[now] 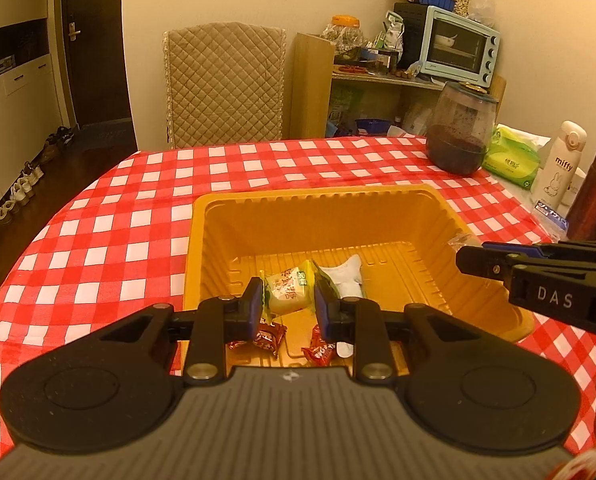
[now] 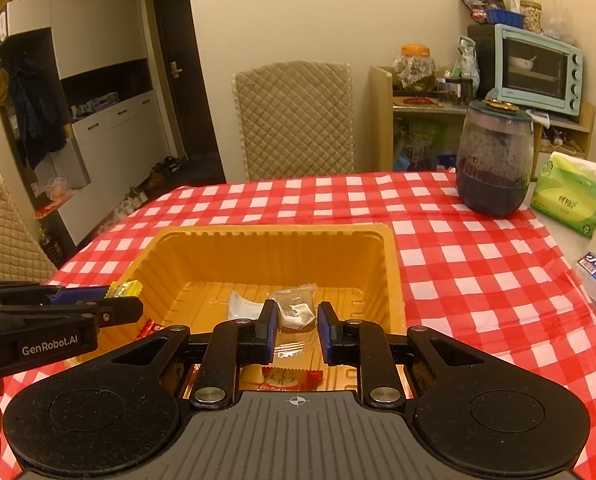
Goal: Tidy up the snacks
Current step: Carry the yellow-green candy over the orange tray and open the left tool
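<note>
An orange plastic tray point(image 1: 321, 208) sits on the red checked tablecloth; it also shows in the right wrist view point(image 2: 274, 236). My left gripper point(image 1: 289, 304) is shut on a green and white wrapped snack point(image 1: 288, 291) and holds it over the tray. Below it lie red wrapped candies point(image 1: 317, 350) and a white packet point(image 1: 347, 274). My right gripper point(image 2: 296, 322) is shut on a clear packet with a brown and white snack point(image 2: 296, 306), above the tray's right side. A red and white packet point(image 2: 286, 378) lies beneath it.
A dark glass jar point(image 1: 459, 132) stands at the back right of the table, beside a green tissue pack point(image 1: 511, 156), a white Miffy bottle point(image 1: 559, 164) and a brown flask point(image 1: 595, 192). A quilted chair point(image 1: 224, 84) stands behind the table.
</note>
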`<action>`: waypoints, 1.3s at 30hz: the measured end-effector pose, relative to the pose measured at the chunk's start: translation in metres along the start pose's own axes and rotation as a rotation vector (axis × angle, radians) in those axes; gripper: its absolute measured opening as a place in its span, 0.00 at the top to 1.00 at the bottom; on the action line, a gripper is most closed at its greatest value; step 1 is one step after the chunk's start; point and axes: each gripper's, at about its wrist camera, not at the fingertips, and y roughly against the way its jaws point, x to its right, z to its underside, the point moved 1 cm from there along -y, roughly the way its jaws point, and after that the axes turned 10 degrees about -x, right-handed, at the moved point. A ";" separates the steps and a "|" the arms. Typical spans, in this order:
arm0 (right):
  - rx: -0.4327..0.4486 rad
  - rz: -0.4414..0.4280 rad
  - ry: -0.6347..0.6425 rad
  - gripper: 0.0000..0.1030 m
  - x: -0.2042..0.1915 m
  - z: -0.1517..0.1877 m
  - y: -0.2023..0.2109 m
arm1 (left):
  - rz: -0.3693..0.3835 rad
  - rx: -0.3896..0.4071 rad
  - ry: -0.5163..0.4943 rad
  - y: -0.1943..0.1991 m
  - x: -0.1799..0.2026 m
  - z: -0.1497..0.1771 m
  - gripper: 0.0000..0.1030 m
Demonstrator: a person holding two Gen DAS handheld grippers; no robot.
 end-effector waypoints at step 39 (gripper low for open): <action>-0.040 -0.007 -0.009 0.79 -0.002 -0.002 -0.016 | -0.003 -0.038 0.003 -0.019 -0.002 0.000 0.58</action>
